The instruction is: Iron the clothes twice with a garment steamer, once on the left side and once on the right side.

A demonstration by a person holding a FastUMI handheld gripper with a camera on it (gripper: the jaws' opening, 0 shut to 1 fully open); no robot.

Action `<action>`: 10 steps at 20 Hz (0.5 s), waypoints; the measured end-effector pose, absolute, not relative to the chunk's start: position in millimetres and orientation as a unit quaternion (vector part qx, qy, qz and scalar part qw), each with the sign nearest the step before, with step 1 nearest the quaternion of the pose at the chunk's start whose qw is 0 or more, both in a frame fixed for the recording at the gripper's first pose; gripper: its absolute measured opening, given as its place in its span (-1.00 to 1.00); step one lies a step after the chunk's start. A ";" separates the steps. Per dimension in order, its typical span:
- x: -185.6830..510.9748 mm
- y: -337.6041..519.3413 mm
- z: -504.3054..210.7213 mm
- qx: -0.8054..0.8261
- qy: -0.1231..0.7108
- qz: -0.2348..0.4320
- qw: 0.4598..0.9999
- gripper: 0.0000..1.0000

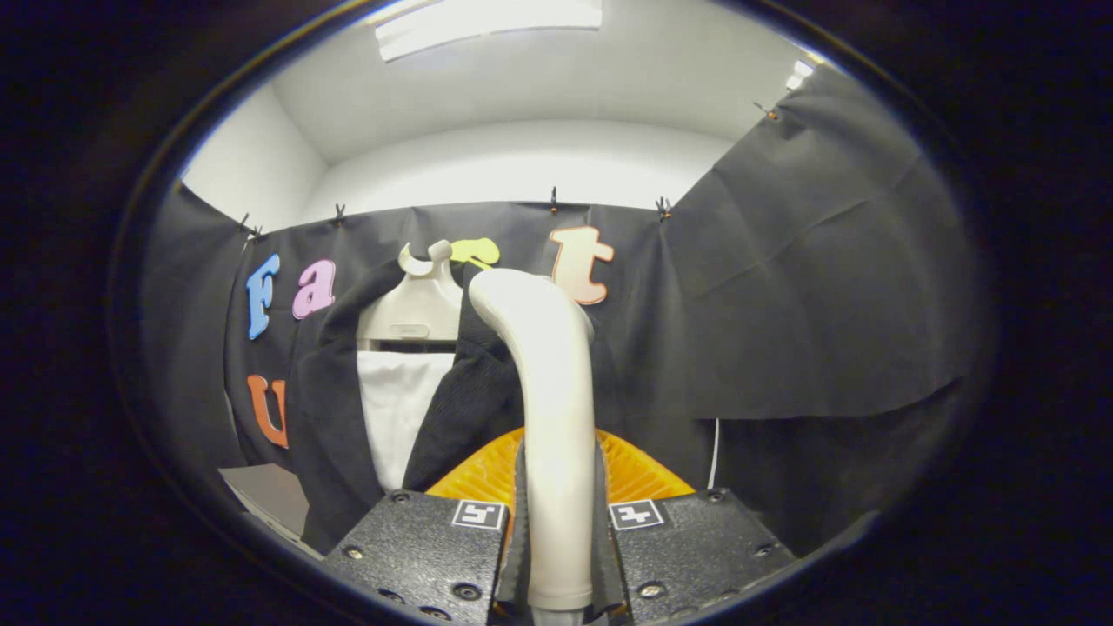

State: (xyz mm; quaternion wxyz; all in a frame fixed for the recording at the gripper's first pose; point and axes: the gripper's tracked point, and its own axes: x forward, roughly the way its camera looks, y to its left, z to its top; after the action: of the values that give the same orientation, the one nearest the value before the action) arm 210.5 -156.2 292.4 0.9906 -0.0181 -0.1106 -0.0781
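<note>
My gripper (557,522) is shut on the cream handle of the garment steamer (549,382), which rises between the fingers and curves forward at its top. Both fingers press on the handle's sides. Beyond the steamer a dark jacket (323,435) over a white shirt (396,409) hangs on a pale hanger (416,304) against the booth's cloth wall. The steamer's head stands in front of the jacket's right half, near the collar. Whether the head touches the cloth is hidden from me.
The black cloth wall (826,304) wraps around the back and right. A white cord (715,452) hangs down right of the jacket. A grey flat surface (269,496) lies low at the left. White room walls and a ceiling light (487,22) are above.
</note>
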 end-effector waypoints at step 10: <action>211.0 -138.6 256.2 -0.025 -0.080 -0.091 0.992 -0.39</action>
State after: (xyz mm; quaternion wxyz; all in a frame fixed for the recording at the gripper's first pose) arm 211.0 -138.6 256.2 0.9923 -0.0251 -0.0795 -0.0912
